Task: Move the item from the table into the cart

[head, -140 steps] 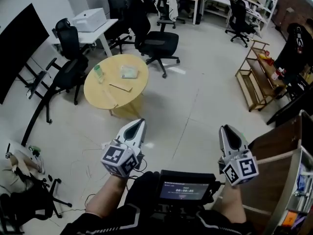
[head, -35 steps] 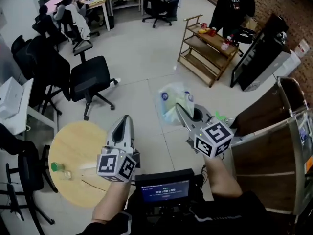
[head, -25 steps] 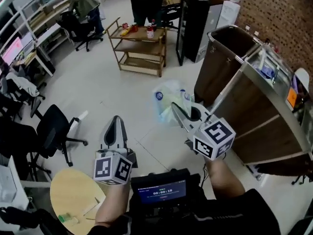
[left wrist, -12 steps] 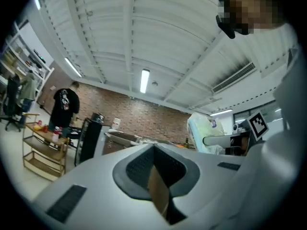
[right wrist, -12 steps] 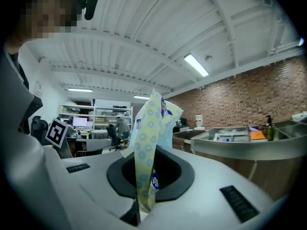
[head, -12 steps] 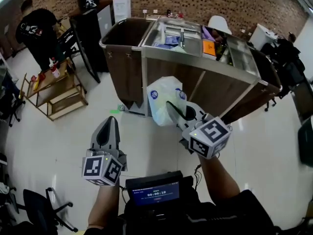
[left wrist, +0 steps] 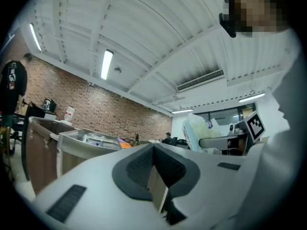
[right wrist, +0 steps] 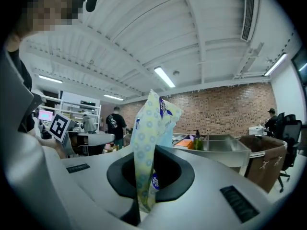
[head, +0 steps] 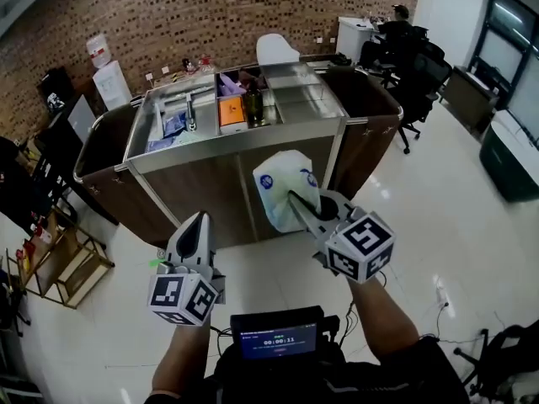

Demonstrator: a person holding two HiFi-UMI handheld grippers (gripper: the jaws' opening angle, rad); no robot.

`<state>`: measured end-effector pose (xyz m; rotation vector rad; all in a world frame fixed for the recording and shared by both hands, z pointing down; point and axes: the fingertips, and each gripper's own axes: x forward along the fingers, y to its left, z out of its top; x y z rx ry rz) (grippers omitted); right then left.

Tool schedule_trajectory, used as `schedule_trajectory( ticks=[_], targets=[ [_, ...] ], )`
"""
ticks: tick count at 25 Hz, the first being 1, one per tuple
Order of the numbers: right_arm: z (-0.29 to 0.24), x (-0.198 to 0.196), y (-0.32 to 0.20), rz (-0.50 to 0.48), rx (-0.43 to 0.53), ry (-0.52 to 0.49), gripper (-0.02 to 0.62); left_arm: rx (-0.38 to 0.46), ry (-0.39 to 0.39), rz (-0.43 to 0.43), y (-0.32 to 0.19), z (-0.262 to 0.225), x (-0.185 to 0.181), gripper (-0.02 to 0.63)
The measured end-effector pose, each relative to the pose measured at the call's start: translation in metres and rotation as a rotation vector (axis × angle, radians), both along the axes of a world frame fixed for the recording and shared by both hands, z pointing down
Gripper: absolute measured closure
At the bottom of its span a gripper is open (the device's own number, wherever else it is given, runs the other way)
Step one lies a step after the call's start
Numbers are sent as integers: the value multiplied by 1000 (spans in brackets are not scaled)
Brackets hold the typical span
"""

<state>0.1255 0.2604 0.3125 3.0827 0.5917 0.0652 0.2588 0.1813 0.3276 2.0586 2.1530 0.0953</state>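
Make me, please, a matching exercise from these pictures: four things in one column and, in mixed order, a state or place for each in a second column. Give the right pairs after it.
Things
1. left gripper
2. right gripper
3. tissue pack
4. orange item

States or places
A. lies in a top tray of the cart
B. jaws together, nothing between them
C. pale with blue print, held up in front of the cart
D. jaws shut on a thing

Pairs: 1-B; 2-D; 3-C; 4-A
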Motion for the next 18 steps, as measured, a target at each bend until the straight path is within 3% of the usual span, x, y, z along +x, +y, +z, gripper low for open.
schedule_trajectory(
  ticks=[3,5,10,18],
  targets=[
    [-9,-37,62,44,-18,-14,595,10,35,93,63,-11,-45,600],
    [-16,-48,104,71,-32,-34,595,7,55,126,104,-18,-56,600],
    [-26,-38,207,131,-37,-70,595,-2,49,203,211,-32,-42,601],
    [-44,10,366,216,-11,-90,595,-13,89,317,366,-59,-5,600]
  ],
)
